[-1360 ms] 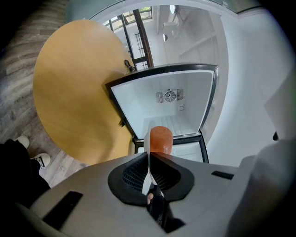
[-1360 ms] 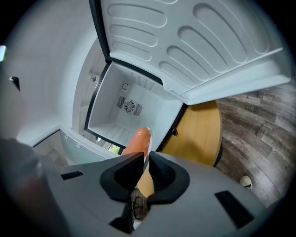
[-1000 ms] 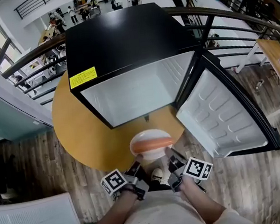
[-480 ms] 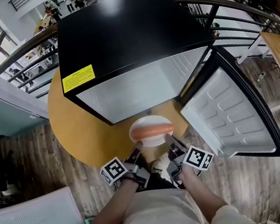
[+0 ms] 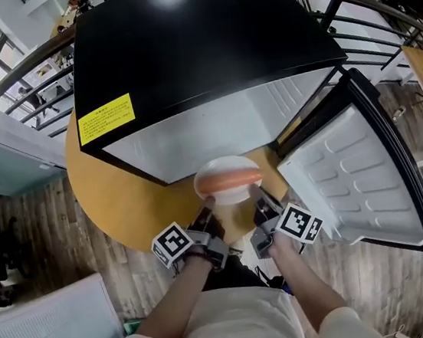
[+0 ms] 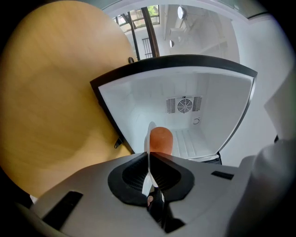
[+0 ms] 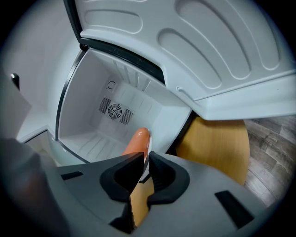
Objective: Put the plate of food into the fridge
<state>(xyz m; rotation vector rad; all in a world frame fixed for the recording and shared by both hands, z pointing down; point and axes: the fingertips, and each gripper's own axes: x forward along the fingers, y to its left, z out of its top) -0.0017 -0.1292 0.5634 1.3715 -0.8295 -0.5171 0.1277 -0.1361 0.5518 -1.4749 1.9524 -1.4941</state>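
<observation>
Seen from above, a round wooden table (image 5: 114, 192) shows at the left, largely covered by a black mini fridge (image 5: 196, 50) whose top hides its inside. The left gripper (image 5: 207, 207) is clamped on the near left rim of a white plate (image 5: 227, 195) carrying a sausage (image 5: 228, 178). In the left gripper view the plate appears only edge-on, a thin white line between the jaws. The plate sits just before the fridge's open front; whether it touches the table cannot be told. The right gripper (image 5: 256, 195) pinches the plate's right rim. Farthest right, the open door (image 5: 352, 177) stands swung wide.
</observation>
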